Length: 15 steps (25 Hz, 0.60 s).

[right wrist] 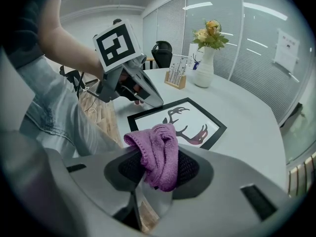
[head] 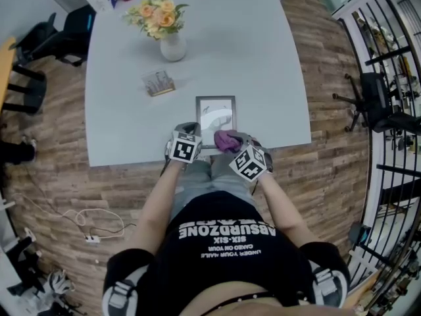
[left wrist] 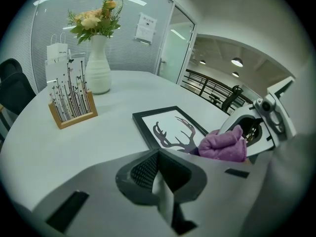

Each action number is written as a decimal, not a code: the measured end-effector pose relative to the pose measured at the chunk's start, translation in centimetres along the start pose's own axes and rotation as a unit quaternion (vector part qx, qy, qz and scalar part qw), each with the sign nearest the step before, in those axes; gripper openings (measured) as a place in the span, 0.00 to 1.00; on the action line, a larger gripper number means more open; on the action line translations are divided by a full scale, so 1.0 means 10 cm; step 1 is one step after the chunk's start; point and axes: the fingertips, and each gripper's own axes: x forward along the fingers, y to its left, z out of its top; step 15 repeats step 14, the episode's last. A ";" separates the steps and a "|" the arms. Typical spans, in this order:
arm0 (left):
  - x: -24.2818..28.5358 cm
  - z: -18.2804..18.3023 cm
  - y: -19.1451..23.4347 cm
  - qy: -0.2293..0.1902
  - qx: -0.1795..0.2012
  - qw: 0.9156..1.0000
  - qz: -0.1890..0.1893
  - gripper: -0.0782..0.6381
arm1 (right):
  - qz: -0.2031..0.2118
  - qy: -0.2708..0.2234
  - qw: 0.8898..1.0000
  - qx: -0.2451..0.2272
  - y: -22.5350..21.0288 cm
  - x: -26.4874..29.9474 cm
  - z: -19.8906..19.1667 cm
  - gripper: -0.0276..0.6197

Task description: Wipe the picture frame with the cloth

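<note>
Head view: the picture frame (head: pixel 216 120) lies flat on the grey table (head: pixel 263 58), close to the table edge nearest the person. The left gripper (head: pixel 189 131) sits at the frame's near left corner. The right gripper (head: pixel 238 145) is at the frame's near right corner, with the purple cloth (head: pixel 227 139) bunched at its tip. The cloth seems to touch the frame's near right edge, though the steep angle leaves that unsure. Beyond the frame and to its left stands a small wooden card holder (head: pixel 158 83). Farther beyond the frame is a white vase (head: pixel 173 47) of flowers (head: pixel 156 12).

Left gripper view: this gripper's jaws are pressed together with nothing between them. The picture frame (left wrist: pixel 170 127) lies just ahead of them, showing a dark antler print on white. The cloth (left wrist: pixel 224 144) covers the frame's corner on the right side of this view, held at the tip of the right gripper (left wrist: pixel 261 122). The card holder (left wrist: pixel 71 102) and vase (left wrist: pixel 98 65) stand beyond the frame to the left.

Right gripper view: the jaws are clamped on the cloth (right wrist: pixel 158 154), which spills out in a folded lump over the frame's near edge. The left gripper (right wrist: pixel 129 85) is across the frame, near its far left corner in this view.
</note>
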 end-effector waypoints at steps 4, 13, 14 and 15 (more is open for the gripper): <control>0.00 0.00 0.01 0.000 0.003 1.000 0.000 0.13 | 0.007 -0.004 1.000 0.005 0.00 0.01 0.01 0.26; -0.01 -0.01 0.00 -0.003 0.000 1.000 0.001 0.13 | 0.008 -0.004 1.000 0.008 0.01 0.00 0.01 0.26; -0.01 -0.01 0.00 -0.004 0.000 1.000 0.001 0.13 | 0.007 -0.004 1.000 0.008 0.01 0.00 0.01 0.26; -0.01 -0.01 0.00 -0.004 0.000 1.000 0.001 0.13 | 0.007 -0.004 1.000 0.008 0.01 0.00 0.01 0.26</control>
